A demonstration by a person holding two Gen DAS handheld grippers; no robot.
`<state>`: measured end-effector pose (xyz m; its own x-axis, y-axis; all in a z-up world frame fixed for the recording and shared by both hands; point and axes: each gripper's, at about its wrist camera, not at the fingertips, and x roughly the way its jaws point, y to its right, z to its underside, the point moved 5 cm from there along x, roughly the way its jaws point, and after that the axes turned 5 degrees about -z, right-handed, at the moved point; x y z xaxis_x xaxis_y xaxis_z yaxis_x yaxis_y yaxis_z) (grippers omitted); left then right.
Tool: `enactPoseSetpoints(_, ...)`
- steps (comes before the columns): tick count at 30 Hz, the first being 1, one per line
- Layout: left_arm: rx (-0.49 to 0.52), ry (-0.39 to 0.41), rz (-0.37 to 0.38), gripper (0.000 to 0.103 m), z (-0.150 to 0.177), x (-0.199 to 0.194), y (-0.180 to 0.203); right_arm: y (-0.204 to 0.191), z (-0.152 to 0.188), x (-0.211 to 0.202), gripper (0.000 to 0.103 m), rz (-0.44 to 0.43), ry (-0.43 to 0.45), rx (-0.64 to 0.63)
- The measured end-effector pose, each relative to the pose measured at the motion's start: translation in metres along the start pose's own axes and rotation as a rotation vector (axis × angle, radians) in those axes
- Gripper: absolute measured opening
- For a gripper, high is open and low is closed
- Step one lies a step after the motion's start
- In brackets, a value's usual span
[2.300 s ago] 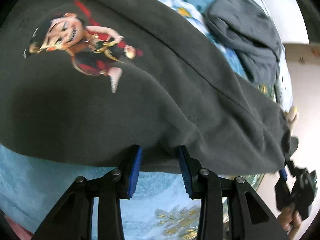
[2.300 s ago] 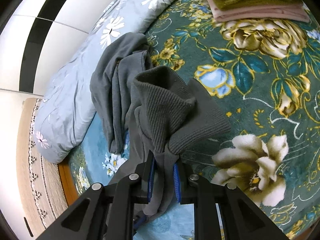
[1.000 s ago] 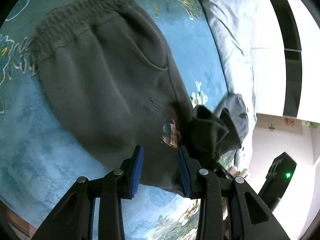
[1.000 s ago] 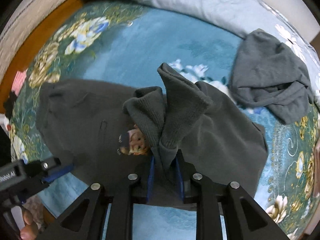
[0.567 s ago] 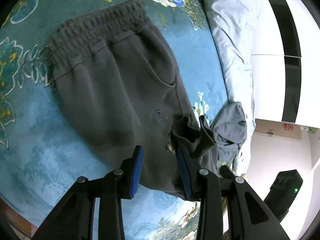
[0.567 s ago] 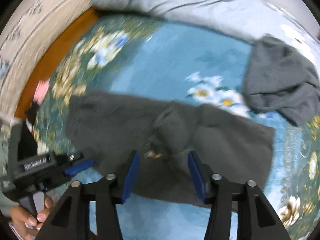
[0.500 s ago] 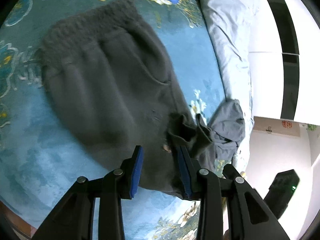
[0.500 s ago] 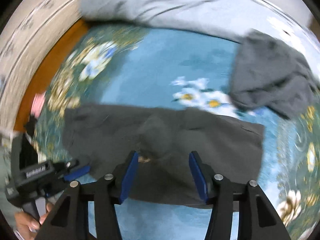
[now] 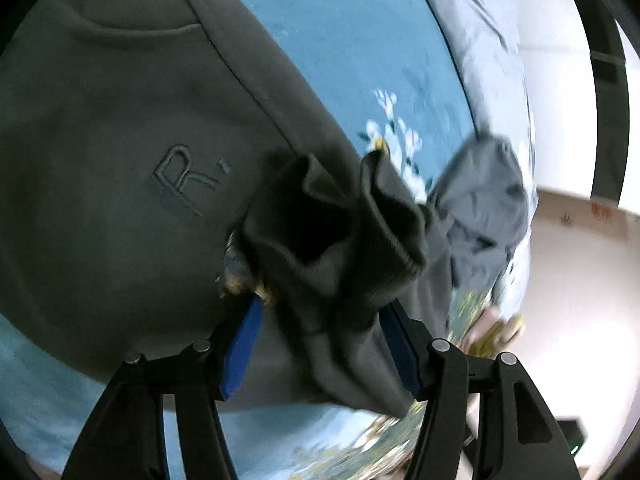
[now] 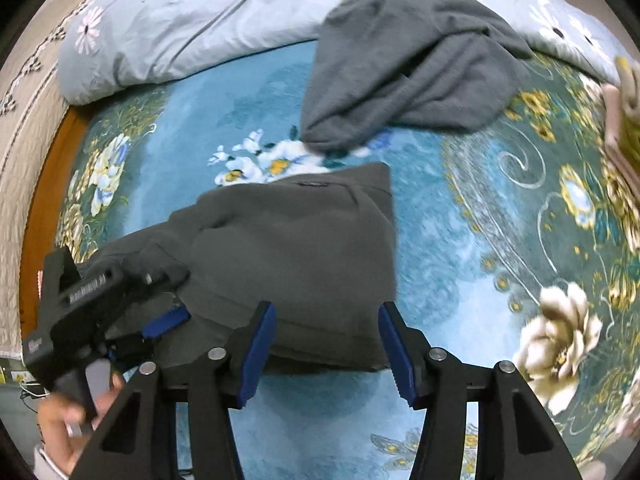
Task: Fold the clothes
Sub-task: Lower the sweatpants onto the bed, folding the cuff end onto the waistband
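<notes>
While both tools are standing open, you are leaving the trousers (image 10: 296,248) lying folded on the bed (image 10: 460,264), at the middle of the right view. The left tool (image 9: 320,344) has just been widening its jaws, and the ribbed cuffs (image 9: 340,232) are bunching between its pads without being pinched, as far as you can judge. The right tool (image 10: 326,352) is hovering open over the near edge of the fold, gripping nothing.

Those loose cuffs are the risk: they are standing up in a lump at 12 o'clock from the left tool, and they are likely springing the fold apart or leaving a bulge. Dragging a pad (image 9: 242,344) out could also be pulling the top layer askew.

The waistband is running out of frame at 10 o'clock in the left view. A print is peeking from under the cuffs, mostly covered. Motion blur is smearing the grey garment (image 10: 412,64) at 1 o'clock in the right view and the pile (image 10: 624,116) at 3 o'clock.
</notes>
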<state>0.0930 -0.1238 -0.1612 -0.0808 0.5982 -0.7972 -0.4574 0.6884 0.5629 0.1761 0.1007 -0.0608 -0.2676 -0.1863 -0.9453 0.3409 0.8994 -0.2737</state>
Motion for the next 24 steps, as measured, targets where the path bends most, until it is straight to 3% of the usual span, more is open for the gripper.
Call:
enactPoseSetpoints(2,-0.015,0.021,0.032,0.061,-0.004,-0.001,0.005,0.01,0.005,0.001,0.057,0.0,-0.005,0.018)
enactPoseSetpoints(3,-0.013,0.034,0.028,0.054,-0.006,-0.002,0.008,0.015,0.006,0.002,0.057,0.0,-0.006,0.029)
enactPoseSetpoints(4,-0.004,0.044,0.01,0.034,-0.008,-0.001,0.01,0.02,0.007,0.003,0.057,0.0,-0.007,0.04)
enactPoseSetpoints(7,0.048,0.07,-0.031,0.023,-0.008,-0.005,0.018,0.029,0.007,0.003,0.057,-0.002,-0.005,0.061)
enactPoseSetpoints(12,0.138,0.177,0.157,0.022,0.011,-0.058,0.033,0.026,0.0,0.001,0.057,-0.042,0.009,0.048)
enactPoseSetpoints(15,0.107,0.171,0.103,0.023,0.013,-0.058,0.01,0.016,-0.003,0.003,0.057,-0.082,0.018,0.021)
enactPoseSetpoints(18,-0.022,0.089,0.013,0.023,0.007,-0.03,-0.034,0.0,0.001,0.014,0.057,-0.123,-0.018,-0.004)
enactPoseSetpoints(21,-0.133,0.07,0.059,0.026,0.006,-0.026,-0.053,-0.018,0.009,0.024,0.057,-0.19,-0.05,-0.029)
enactPoseSetpoints(24,-0.09,0.088,0.037,0.028,0.005,-0.03,-0.051,-0.022,0.02,0.041,0.057,-0.17,-0.094,-0.038)
